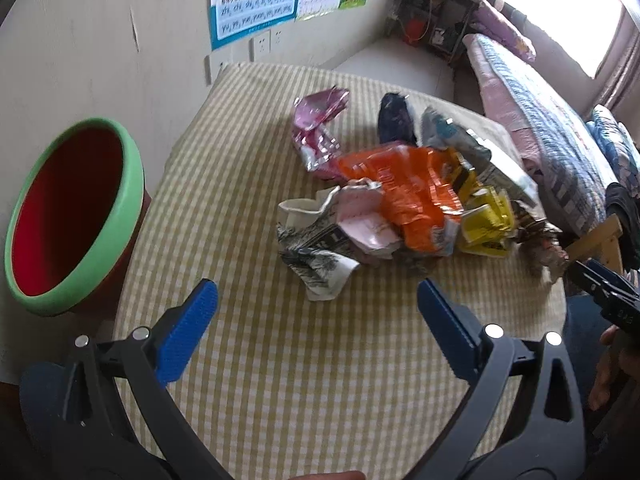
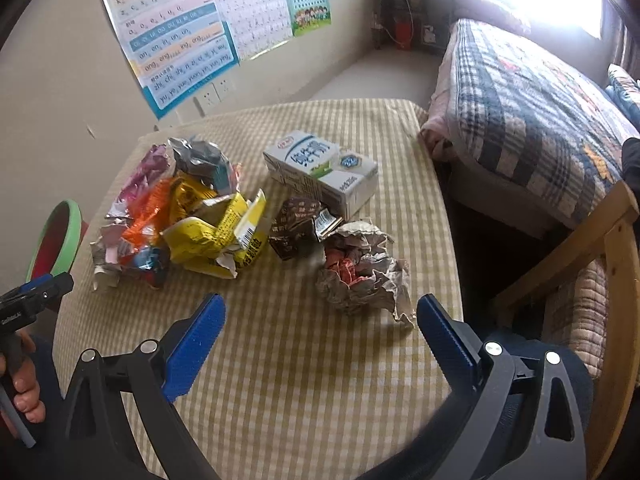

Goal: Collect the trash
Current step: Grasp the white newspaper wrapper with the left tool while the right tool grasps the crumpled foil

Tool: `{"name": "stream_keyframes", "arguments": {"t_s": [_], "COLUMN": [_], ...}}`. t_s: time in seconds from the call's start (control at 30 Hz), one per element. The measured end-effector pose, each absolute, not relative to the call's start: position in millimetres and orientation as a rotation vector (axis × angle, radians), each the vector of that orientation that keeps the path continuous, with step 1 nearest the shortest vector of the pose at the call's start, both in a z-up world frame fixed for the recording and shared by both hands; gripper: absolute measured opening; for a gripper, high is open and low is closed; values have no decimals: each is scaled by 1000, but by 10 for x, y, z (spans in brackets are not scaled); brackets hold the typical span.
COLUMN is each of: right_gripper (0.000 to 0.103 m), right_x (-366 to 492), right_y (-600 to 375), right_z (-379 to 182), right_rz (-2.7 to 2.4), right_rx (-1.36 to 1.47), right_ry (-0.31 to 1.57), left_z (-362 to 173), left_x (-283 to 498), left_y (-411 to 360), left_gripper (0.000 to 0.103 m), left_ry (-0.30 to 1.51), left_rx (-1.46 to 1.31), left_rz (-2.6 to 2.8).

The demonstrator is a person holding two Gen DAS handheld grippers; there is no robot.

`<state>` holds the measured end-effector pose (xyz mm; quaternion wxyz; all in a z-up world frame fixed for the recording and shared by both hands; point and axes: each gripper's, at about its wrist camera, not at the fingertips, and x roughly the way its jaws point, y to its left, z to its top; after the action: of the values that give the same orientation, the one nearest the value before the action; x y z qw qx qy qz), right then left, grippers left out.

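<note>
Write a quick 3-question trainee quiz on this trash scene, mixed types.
1. True or false: the left hand-held gripper is shut on a wrapper.
2. Which piece lies nearest the right hand-held gripper? A) milk carton B) crumpled newspaper ball C) yellow wrapper
3. Fill in: the bin has a red inside and a ____ rim.

Key: 1 false, both grippers are open and empty; 2 B; 3 green.

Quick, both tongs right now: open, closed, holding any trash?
Left tongs: open, holding nothing, short of the trash pile.
Right tongs: open, holding nothing, near the crumpled paper.
</note>
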<state>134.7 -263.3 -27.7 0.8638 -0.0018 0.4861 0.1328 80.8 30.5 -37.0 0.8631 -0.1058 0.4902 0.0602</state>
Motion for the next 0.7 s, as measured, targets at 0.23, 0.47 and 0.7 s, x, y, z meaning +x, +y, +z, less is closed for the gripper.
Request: {"name": "stream_keyframes", "arguments": {"t_s": [0.23,0.47,0.7], "right_gripper": [93,92,78], "right_x": [1481,1653,1742], "right_y": [-2663,-2641,-2555], "right_z": [-400,-533,-623], "right_rz": [241,229,255], "right_rx": [-17,-36,-55], "right_ry": [1043,1078,1098], "left_z": [-583,-746,-821], "left_x": [954,1068,1084], "left_y": [372,419,491], "left_gripper": [97,85,56], "left_ry": [1062,1099,1106], "left_rx": [-239,-269,-325], "left_rz": [124,113,96]}}
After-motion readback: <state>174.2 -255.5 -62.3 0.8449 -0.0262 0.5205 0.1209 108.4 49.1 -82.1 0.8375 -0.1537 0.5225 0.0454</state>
